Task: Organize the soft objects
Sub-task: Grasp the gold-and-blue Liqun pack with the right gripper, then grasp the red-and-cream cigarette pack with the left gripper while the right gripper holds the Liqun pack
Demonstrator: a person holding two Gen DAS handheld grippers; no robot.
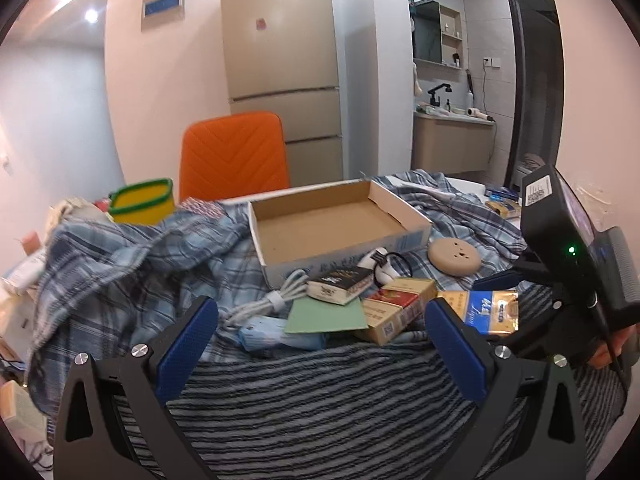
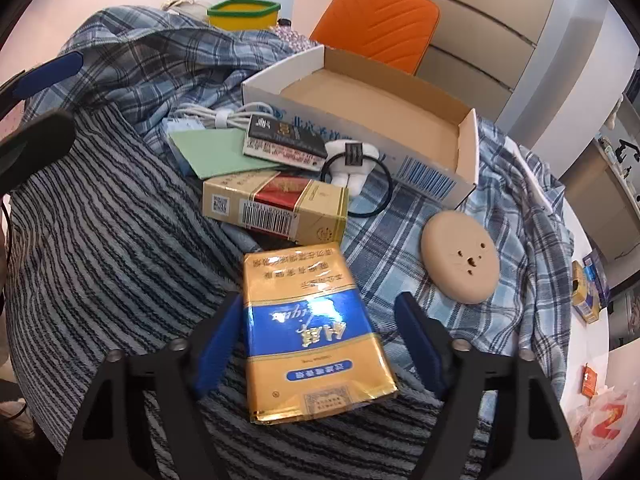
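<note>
A blue plaid shirt (image 1: pixel 120 264) and a grey striped cloth (image 1: pixel 320 392) cover the table. An empty cardboard box (image 1: pixel 340 228) lies on the shirt. My left gripper (image 1: pixel 320 320) is open above the striped cloth, empty. My right gripper (image 2: pixel 320 320) is open, its fingers on either side of a gold and blue cigarette pack (image 2: pixel 316 340) lying on the striped cloth (image 2: pixel 100 240). The plaid shirt (image 2: pixel 400 232) and the box (image 2: pixel 376 108) show in the right wrist view too.
In front of the box lie a red and gold carton (image 2: pixel 276 204), a black pack (image 2: pixel 284 142), a green card (image 2: pixel 216 152), a white cable (image 2: pixel 224 116), a white hair tie (image 2: pixel 352 164) and a tan disc (image 2: pixel 460 260). A yellow tub (image 1: pixel 142 202) and an orange chair (image 1: pixel 234 152) stand behind.
</note>
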